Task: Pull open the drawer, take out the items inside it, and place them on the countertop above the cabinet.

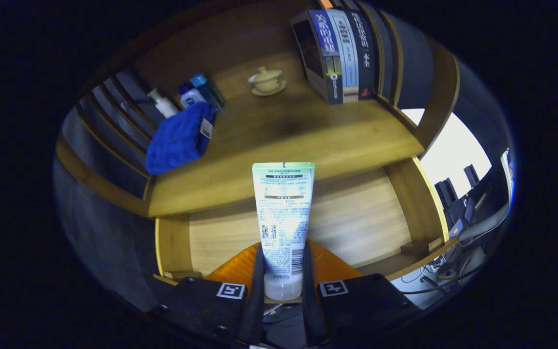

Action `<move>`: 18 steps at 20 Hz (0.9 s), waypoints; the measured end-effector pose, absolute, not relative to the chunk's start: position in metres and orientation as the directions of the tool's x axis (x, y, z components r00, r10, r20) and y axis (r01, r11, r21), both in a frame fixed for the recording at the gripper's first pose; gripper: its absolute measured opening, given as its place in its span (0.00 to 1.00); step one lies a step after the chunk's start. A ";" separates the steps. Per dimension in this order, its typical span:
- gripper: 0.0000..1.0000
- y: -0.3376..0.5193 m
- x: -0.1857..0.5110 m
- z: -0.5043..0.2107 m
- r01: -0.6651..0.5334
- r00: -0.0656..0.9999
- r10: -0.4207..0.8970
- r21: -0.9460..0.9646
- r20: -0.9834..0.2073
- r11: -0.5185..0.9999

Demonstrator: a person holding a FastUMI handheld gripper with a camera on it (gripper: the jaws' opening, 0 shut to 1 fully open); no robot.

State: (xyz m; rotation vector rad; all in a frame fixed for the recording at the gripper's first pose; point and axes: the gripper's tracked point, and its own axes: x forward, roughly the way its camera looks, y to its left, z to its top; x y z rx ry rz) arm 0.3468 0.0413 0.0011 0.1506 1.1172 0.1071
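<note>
My gripper (283, 269) is shut on a white squeeze tube (284, 213) with a green crimped top, both fingers pressing its lower part near the cap. The tube stands upright between the fingers, lifted over the open wooden drawer (356, 223), whose pale bottom shows behind it. Something orange (330, 266) lies in the drawer just below the fingers, mostly hidden. The wooden countertop (284, 150) spreads beyond the tube, its front edge level with the tube's top.
On the countertop a blue towel (179, 138) lies at the left, with a pump bottle (162, 103) and small bottles (196, 94) behind it. A lidded tea cup on a saucer (267, 81) stands at the back, and upright books (342, 53) at the right.
</note>
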 end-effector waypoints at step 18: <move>0.84 0.117 0.470 0.001 -0.013 0.600 0.176 0.211 -0.781 0.977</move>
